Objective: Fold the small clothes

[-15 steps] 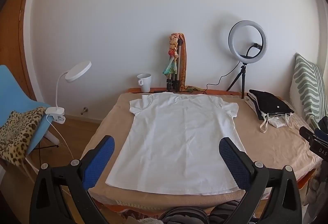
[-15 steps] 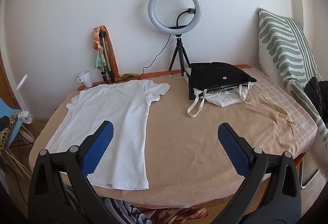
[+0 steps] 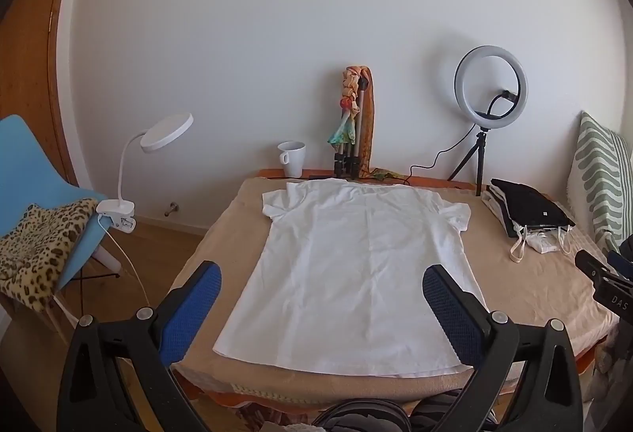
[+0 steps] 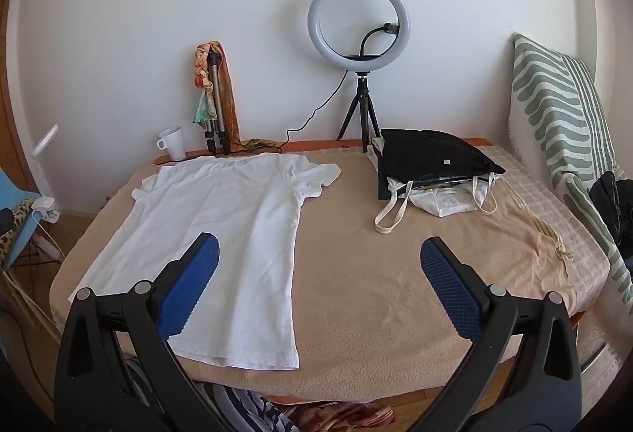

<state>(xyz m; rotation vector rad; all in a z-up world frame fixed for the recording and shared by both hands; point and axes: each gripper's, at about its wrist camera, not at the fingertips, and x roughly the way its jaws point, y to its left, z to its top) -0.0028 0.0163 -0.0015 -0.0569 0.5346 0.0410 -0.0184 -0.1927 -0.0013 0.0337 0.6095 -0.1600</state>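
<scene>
The left gripper (image 3: 322, 307) has its jaws spread wide, nothing between them, hanging above the near hem of the white T-shirt (image 3: 356, 266) without touching it. The right gripper (image 4: 319, 285) also has its jaws fully spread and empty; its left blue pad (image 4: 190, 285) sits over the shirt's side, its right one over bare blanket.

The T-shirt lies flat and unfolded on the bed (image 4: 376, 293), collar toward the far edge by the wall, hem at the near edge, both short sleeves spread out, with light creases across the body. It takes up the bed's left half. Toward the far right corner lies a stack of folded clothes (image 4: 431, 155), black on top, on a white tote bag (image 4: 443, 200). Along the far edge stand a white mug (image 4: 172, 143) and a ring light (image 4: 358, 16) on a small tripod.
</scene>
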